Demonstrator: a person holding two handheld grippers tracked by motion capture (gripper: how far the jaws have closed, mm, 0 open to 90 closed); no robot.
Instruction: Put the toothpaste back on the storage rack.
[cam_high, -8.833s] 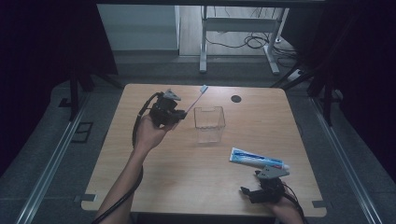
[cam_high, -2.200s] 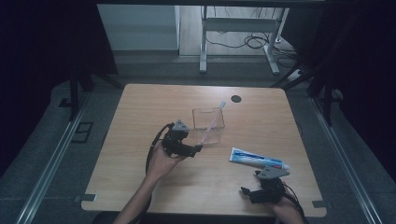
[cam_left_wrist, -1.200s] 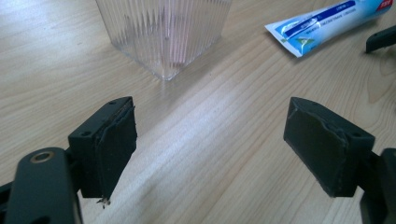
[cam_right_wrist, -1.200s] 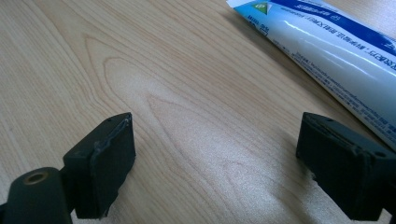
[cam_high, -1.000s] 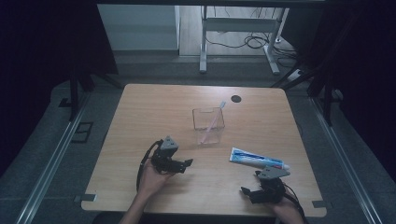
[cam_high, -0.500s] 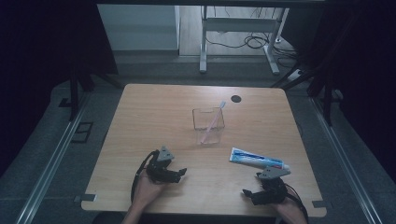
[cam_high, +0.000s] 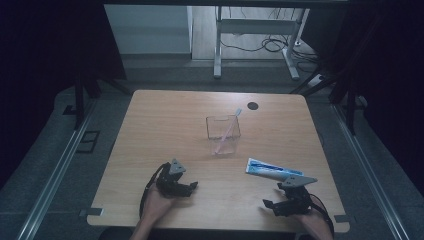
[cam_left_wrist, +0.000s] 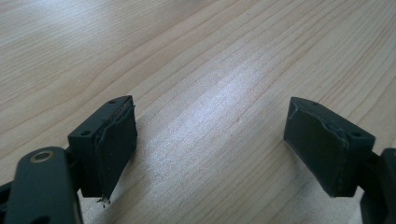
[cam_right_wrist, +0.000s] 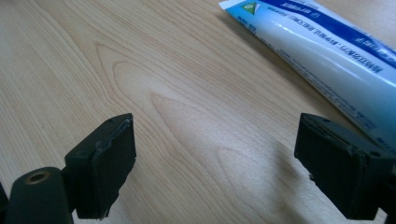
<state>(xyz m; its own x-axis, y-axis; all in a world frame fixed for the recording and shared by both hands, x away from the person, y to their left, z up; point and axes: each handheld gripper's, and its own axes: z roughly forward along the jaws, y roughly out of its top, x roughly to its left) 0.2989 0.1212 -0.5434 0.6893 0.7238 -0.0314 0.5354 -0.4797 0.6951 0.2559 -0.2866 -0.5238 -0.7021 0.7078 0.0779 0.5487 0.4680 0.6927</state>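
Note:
A clear square cup (cam_high: 223, 134) stands near the table's middle with a pale toothbrush (cam_high: 229, 129) leaning inside it, head up. A white and blue toothpaste tube (cam_high: 272, 169) (cam_right_wrist: 322, 44) lies flat at the front right. My left gripper (cam_high: 194, 186) (cam_left_wrist: 212, 149) rests low at the front left, open, with bare wood between its pads. My right gripper (cam_high: 267, 204) (cam_right_wrist: 219, 168) sits near the front right edge, open and empty, just in front of the tube.
A small black disc (cam_high: 252, 105) lies near the table's far edge. The wooden table (cam_high: 165, 125) has bare wood around the cup. Metal floor rails (cam_high: 57, 165) run along both sides, and desk legs with cables (cam_high: 260, 45) stand beyond.
My left gripper put the toothbrush into the cup, let go, and drew back to the front left edge. The right gripper has stayed in place.

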